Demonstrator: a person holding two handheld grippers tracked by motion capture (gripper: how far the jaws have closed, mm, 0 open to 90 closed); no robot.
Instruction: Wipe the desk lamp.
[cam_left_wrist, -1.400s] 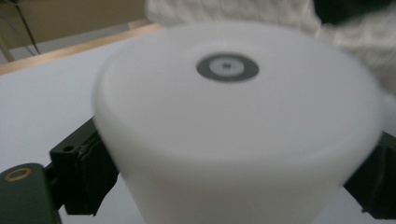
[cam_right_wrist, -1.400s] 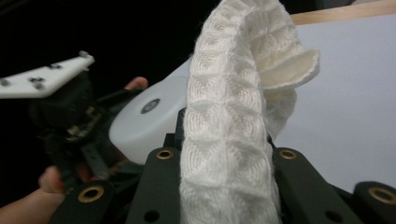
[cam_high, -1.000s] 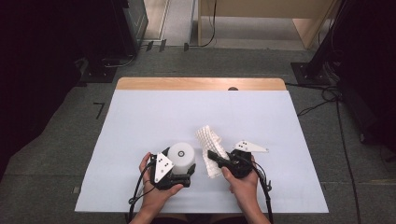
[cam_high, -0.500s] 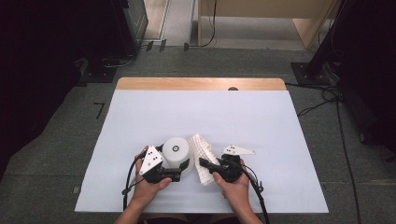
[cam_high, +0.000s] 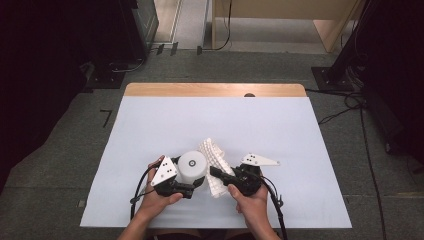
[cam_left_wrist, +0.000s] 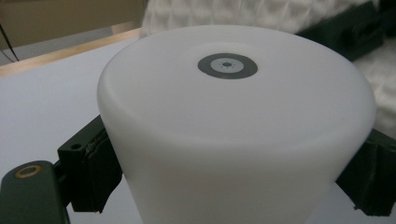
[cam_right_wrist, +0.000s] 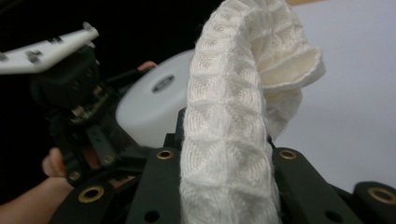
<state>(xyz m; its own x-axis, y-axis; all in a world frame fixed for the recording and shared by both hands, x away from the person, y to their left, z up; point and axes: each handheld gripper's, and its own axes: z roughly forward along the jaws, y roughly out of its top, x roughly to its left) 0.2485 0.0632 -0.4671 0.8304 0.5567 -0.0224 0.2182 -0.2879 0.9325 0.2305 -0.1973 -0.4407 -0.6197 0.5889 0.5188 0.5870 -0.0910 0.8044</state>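
A white round-topped cylinder (cam_high: 192, 165) with a grey ring mark on its top (cam_left_wrist: 227, 65) stands near the front of the table. My left gripper (cam_high: 193, 184) (cam_left_wrist: 229, 182) has just been closing, and its black pads (cam_left_wrist: 91, 175) press the cylinder's two sides. Right beside it, my right gripper (cam_high: 216, 174) (cam_right_wrist: 229, 186) is shut on a white waffle-weave cloth (cam_high: 214, 159) (cam_right_wrist: 233, 93). The cloth stands up out of the jaws, curls over at its top and touches the cylinder's right side.
A pale sheet (cam_high: 210, 120) covers the table, with a wooden strip (cam_high: 215, 90) along the far edge. Dark equipment (cam_high: 60, 60) stands to the left, cables (cam_high: 350, 105) lie on the floor at the right, and a wooden cabinet (cam_high: 280, 20) stands beyond.
My right gripper has carried the cloth a little to the left, up against the cylinder. The left gripper has drawn in around the cylinder and stayed close to where it was.
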